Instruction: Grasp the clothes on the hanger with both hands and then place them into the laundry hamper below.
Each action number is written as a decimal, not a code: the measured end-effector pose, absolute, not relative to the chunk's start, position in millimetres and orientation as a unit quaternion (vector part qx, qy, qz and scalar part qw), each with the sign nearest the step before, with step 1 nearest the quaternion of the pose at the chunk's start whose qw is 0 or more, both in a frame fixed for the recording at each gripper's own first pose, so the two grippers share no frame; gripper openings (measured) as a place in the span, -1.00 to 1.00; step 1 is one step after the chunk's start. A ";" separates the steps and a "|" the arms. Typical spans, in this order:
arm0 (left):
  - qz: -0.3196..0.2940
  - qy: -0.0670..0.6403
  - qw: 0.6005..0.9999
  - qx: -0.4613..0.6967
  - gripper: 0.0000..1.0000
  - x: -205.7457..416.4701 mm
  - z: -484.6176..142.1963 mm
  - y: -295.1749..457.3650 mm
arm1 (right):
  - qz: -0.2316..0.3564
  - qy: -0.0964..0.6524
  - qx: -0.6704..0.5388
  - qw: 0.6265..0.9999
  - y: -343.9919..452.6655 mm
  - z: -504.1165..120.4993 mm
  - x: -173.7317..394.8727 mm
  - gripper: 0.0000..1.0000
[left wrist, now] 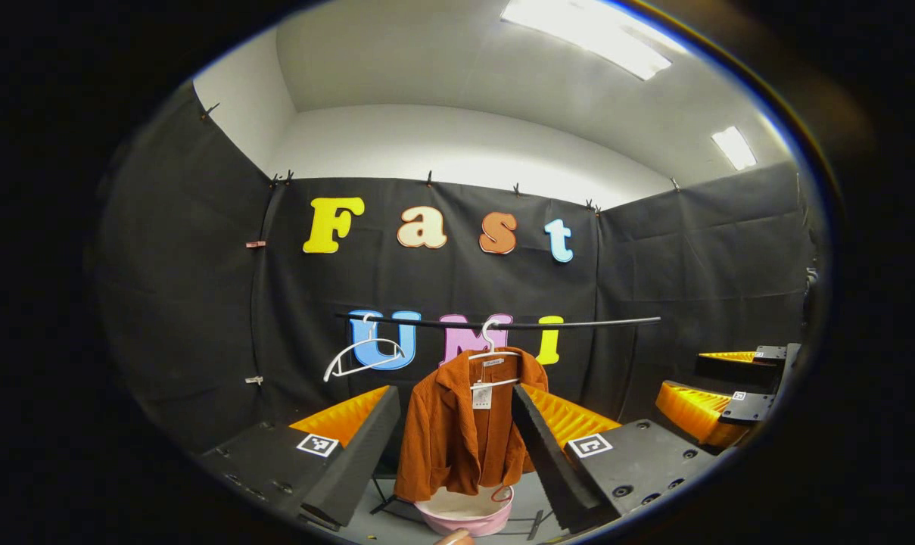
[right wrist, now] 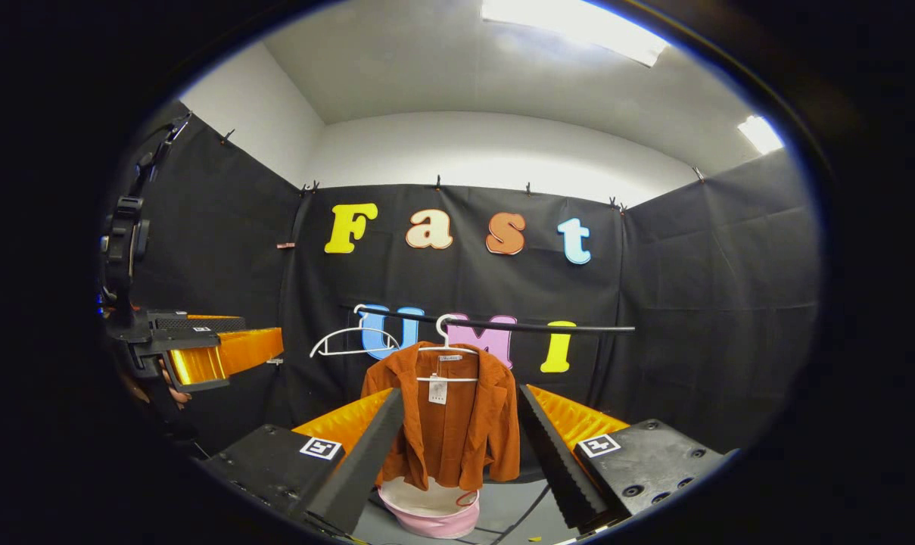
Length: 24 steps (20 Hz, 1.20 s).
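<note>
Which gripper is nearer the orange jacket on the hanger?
Left, but barely. The left gripper and right gripper are both open, short of the jacket, each facing it squarely; it looks slightly larger in the left gripper view.

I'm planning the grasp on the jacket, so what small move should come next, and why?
Probably bring both grippers forward toward the orange jacket. It hangs on a white hanger on the rail, above the pink hamper. The left gripper and the right gripper are open and apart from it, so nothing is gripped yet.

Empty white hanger (left wrist: 362, 356) on black rail (left wrist: 578, 324).
</note>
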<state>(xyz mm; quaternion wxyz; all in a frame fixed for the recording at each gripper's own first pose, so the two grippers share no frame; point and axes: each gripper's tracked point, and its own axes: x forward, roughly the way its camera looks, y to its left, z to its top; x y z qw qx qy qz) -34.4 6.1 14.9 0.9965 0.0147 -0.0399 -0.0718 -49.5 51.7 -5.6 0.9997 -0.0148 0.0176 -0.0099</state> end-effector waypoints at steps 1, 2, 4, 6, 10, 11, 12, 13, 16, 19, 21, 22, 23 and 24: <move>-0.075 -0.041 0.996 0.018 0.88 -33.4 15.1 5.2 | -0.013 0.017 -0.015 1.000 52.9 -5.4 -50.7 0.94; -0.078 -0.042 0.996 0.020 0.89 -32.2 15.2 4.8 | -0.017 0.016 -0.015 1.000 53.2 -4.3 -50.5 0.94; -0.088 -0.039 0.995 0.023 0.88 -30.1 12.7 2.7 | -0.026 0.016 -0.014 0.999 52.5 -5.1 -48.8 0.94; -0.095 -0.036 0.994 0.026 0.89 -25.9 8.4 -1.0 | -0.032 0.020 -0.010 0.999 53.4 -8.8 -46.7 0.94; -0.101 -0.033 0.994 0.038 0.88 -10.4 1.0 -7.9 | -0.037 0.035 -0.012 0.999 50.4 -23.7 -32.8 0.94; -0.101 -0.034 0.993 0.040 0.88 -5.3 -0.6 -9.8 | -0.037 0.037 -0.012 0.999 49.6 -26.2 -25.8 0.94; -0.100 -0.037 0.993 0.041 0.88 1.1 -1.2 -10.3 | -0.034 0.039 -0.010 0.999 49.3 -29.9 -17.8 0.95; -0.097 -0.039 0.994 0.043 0.89 9.1 -2.1 -10.3 | -0.030 0.043 -0.008 0.999 49.5 -35.6 -9.5 0.95; -0.092 -0.036 0.994 0.047 0.89 42.6 -11.6 -16.4 | -0.026 0.052 -0.008 0.998 39.6 -54.7 21.2 0.95; -0.087 -0.039 0.994 0.046 0.89 87.2 -20.7 -29.4 | -0.017 0.057 -0.003 0.998 28.9 -77.1 63.7 0.94; -0.080 -0.038 0.995 0.040 0.89 121.3 -32.2 -38.1 | -0.009 0.062 -0.002 0.998 19.0 -94.2 99.3 0.95; -0.076 -0.030 0.996 0.036 0.89 137.7 -41.0 -41.2 | -0.003 0.068 -0.001 0.998 15.8 -104.2 116.5 0.94; -0.072 -0.025 0.997 0.032 0.89 154.5 -50.0 -43.9 | 0.005 0.069 0.001 0.998 14.1 -112.8 132.8 0.95; -0.064 -0.023 0.997 0.030 0.89 171.3 -59.1 -46.5 | 0.011 0.069 0.003 0.998 12.3 -121.8 149.7 0.95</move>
